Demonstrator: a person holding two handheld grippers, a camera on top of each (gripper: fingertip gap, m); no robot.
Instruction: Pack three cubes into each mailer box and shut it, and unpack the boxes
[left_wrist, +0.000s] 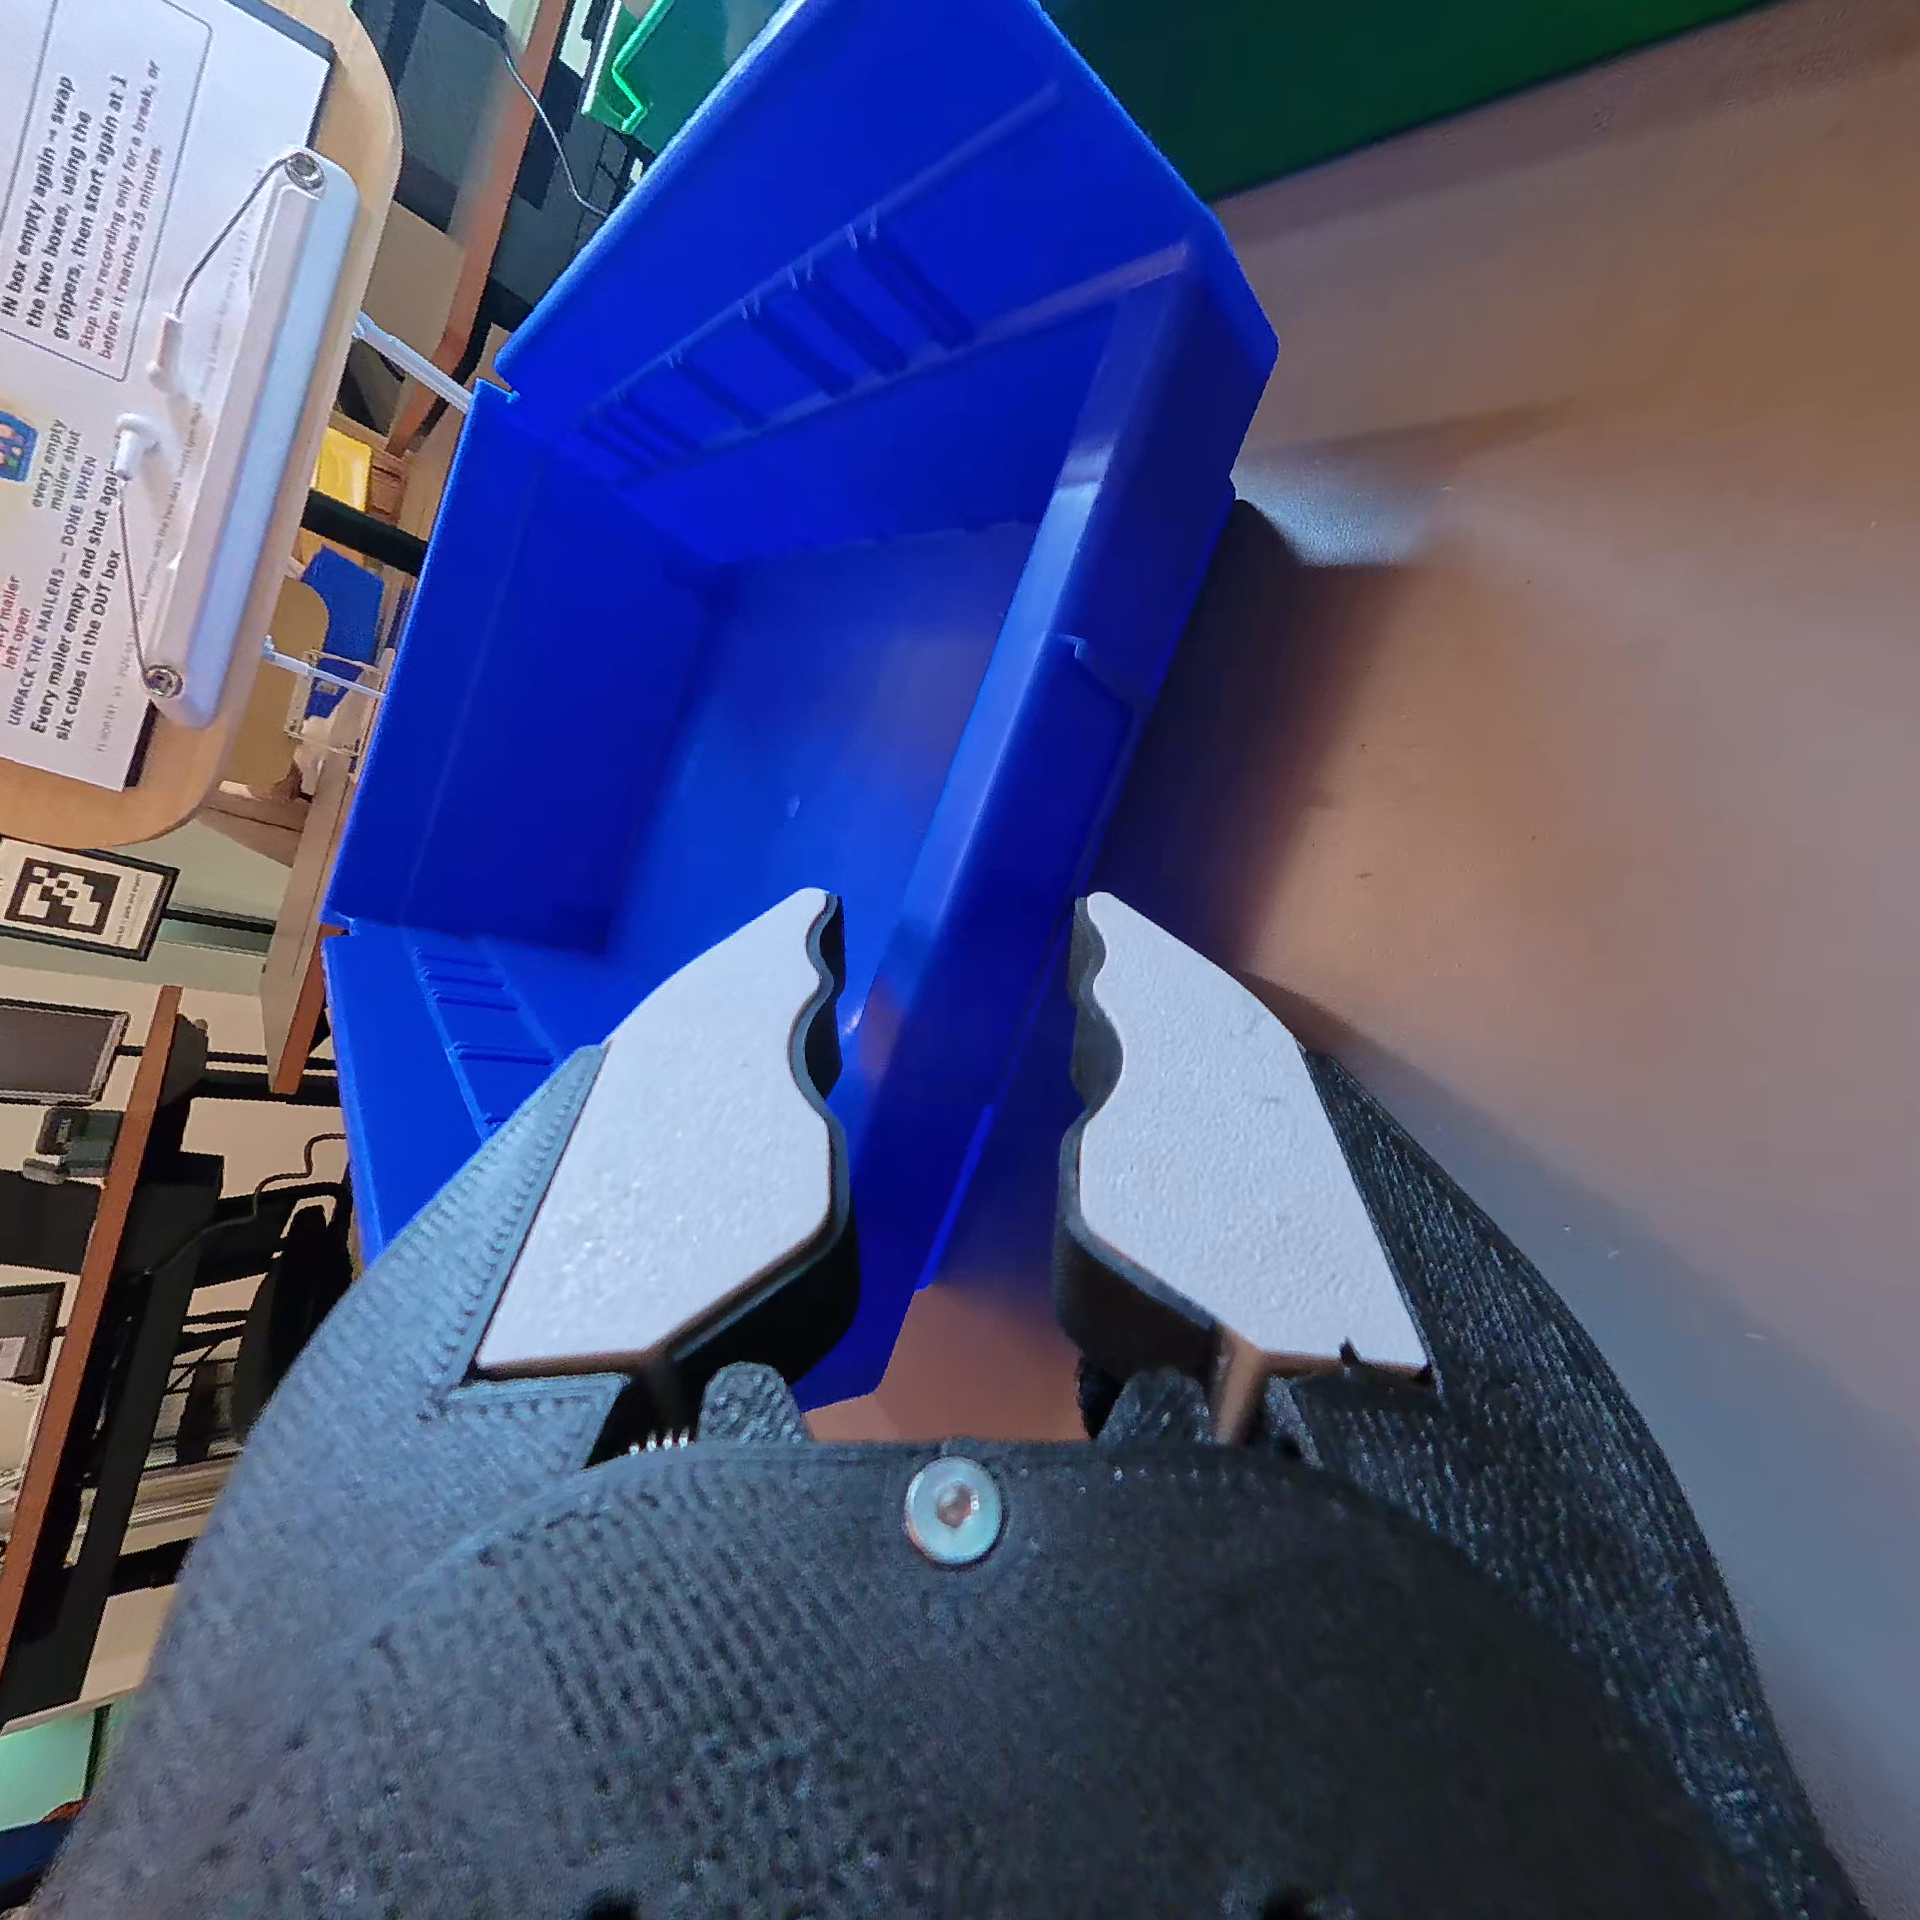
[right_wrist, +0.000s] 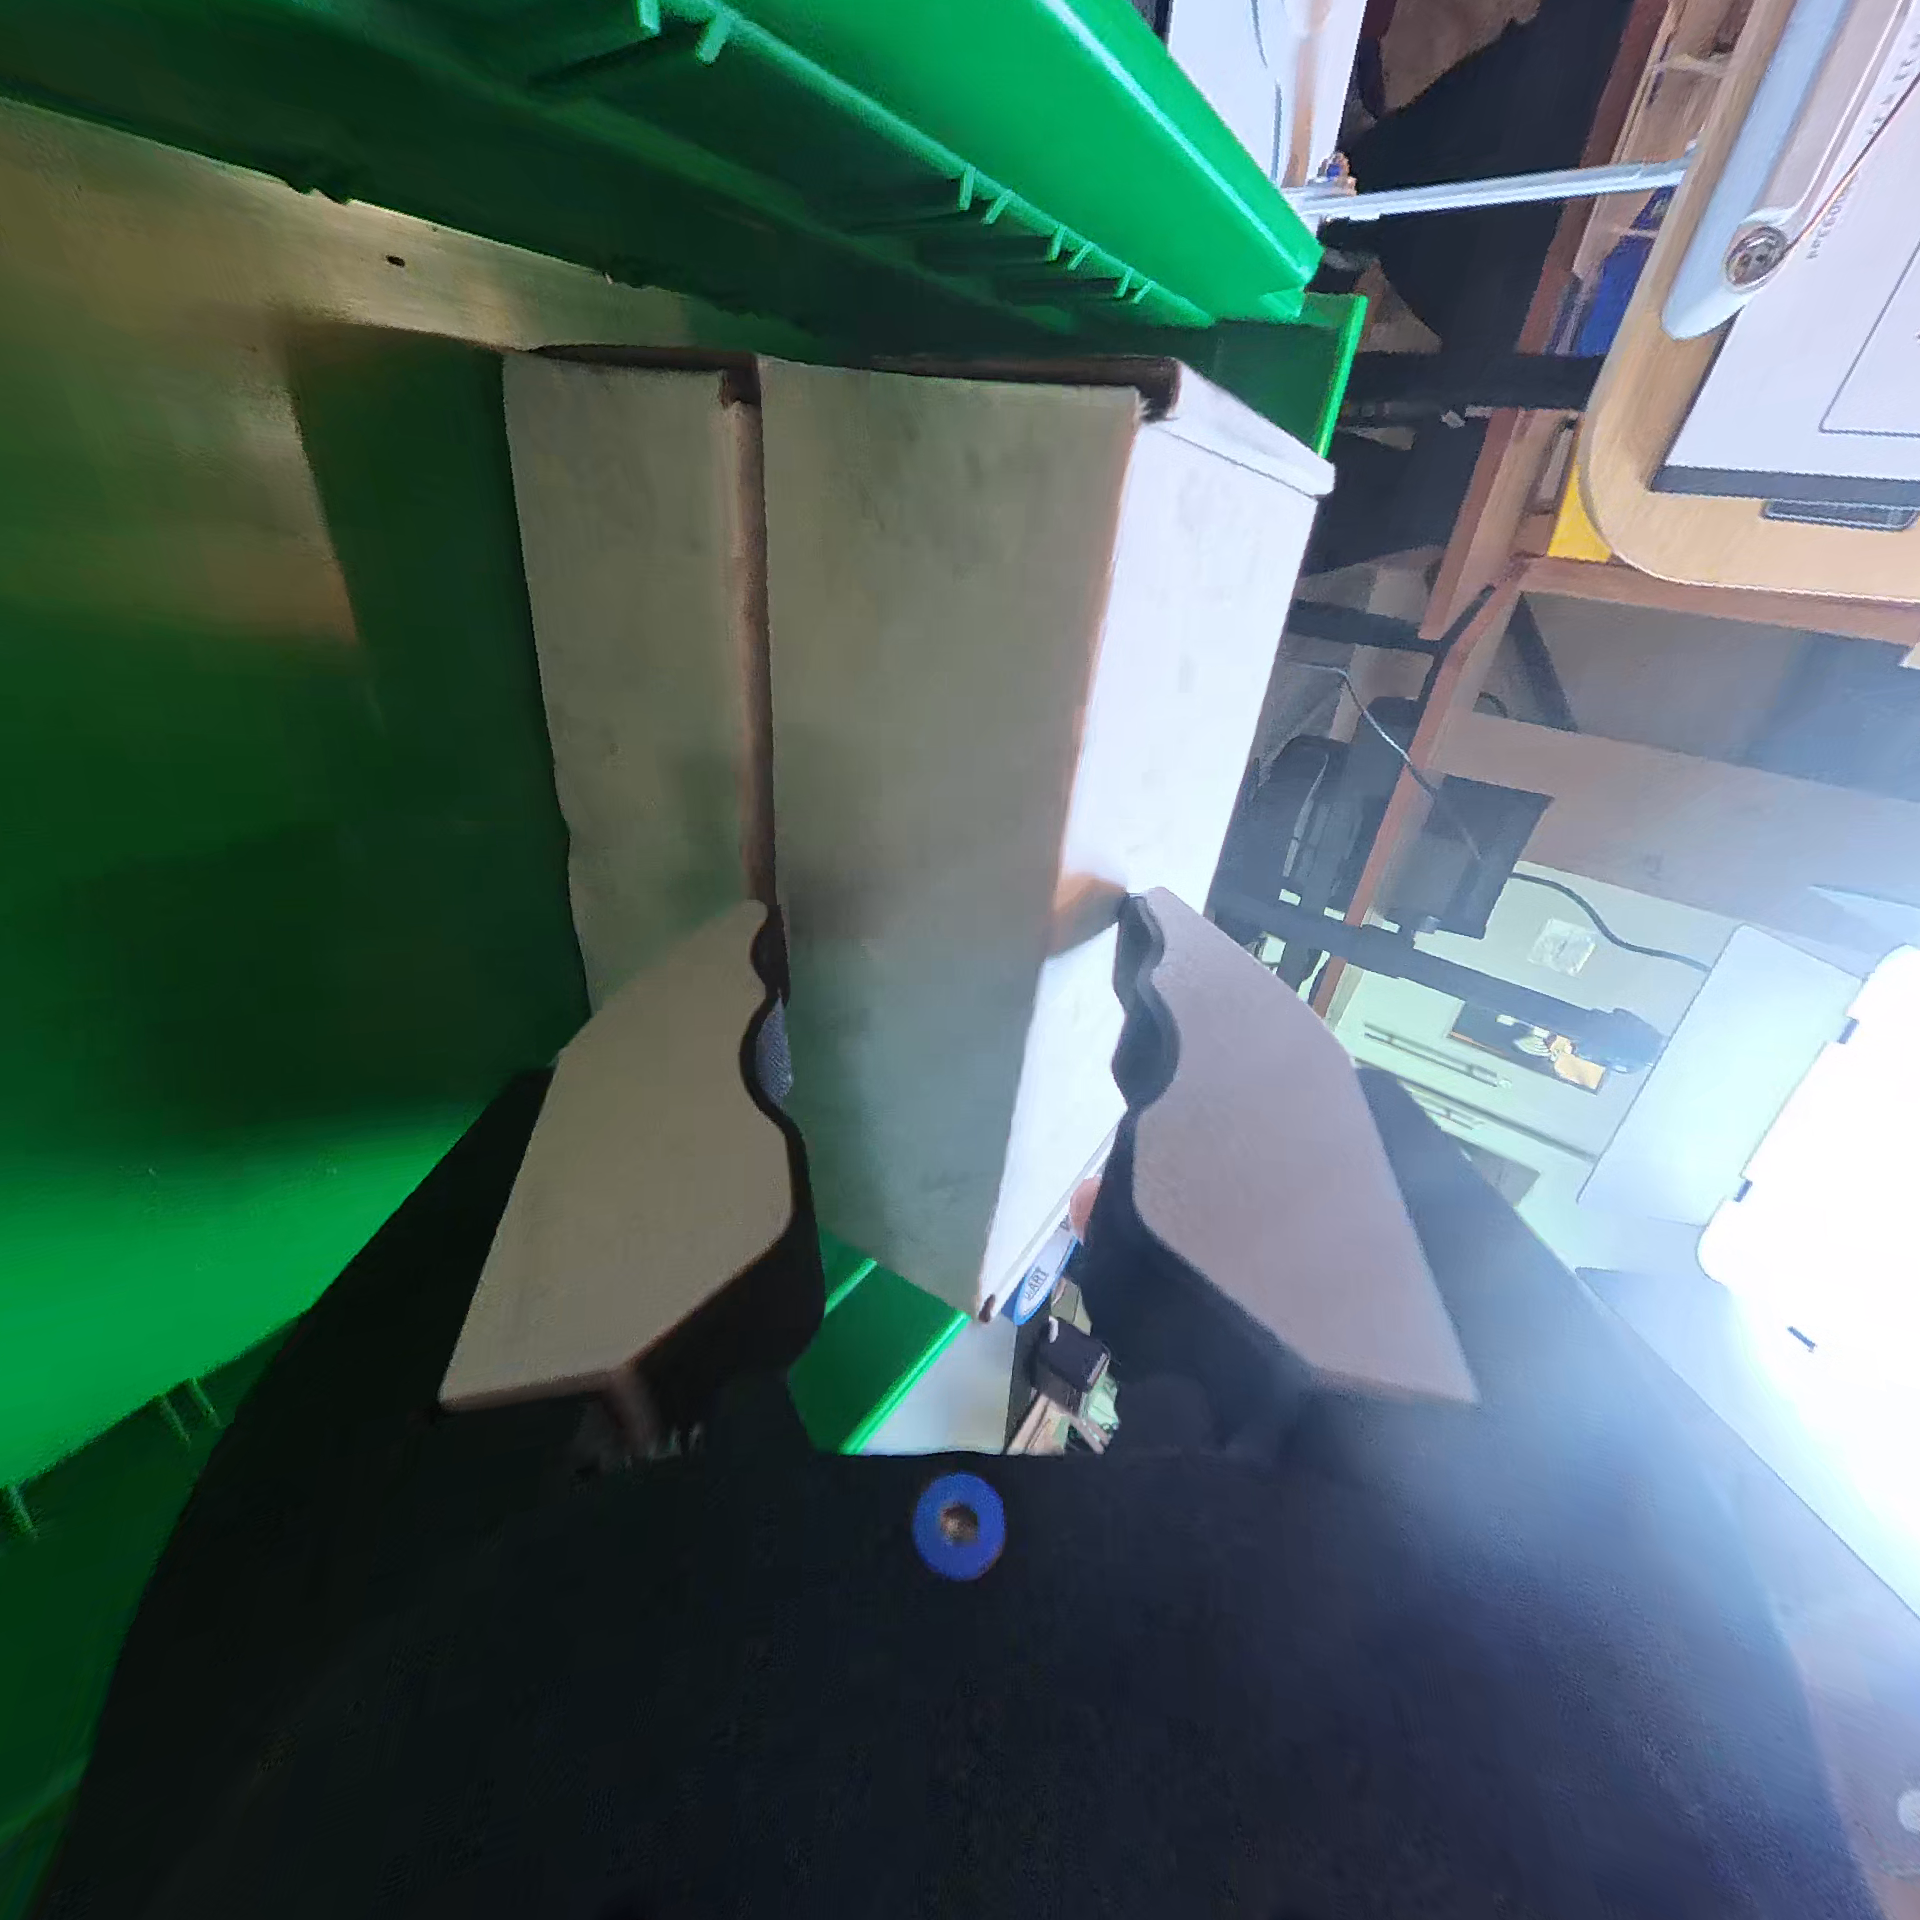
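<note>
In the left wrist view an empty blue bin (left_wrist: 810, 675) sits on the brown table (left_wrist: 1558, 831). My left gripper (left_wrist: 951, 935) straddles its near side wall, one finger inside and one outside, and the wall fills the gap. In the right wrist view my right gripper (right_wrist: 951, 935) is closed on a shut white mailer box (right_wrist: 935, 675) that stands on edge in the green bin (right_wrist: 260, 831). A second mailer box (right_wrist: 634, 644) stands right beside it. No cubes show in either view.
A clipboard with a printed sheet (left_wrist: 135, 416) stands beyond the blue bin, and it also shows in the right wrist view (right_wrist: 1766, 364). The green bin's edge (left_wrist: 1351, 83) is behind the blue one. Shelves and cables fill the background. A bright white glare (right_wrist: 1818, 1195) washes out the right side. There is about 30 centimetres between the tips of the two grippers.
</note>
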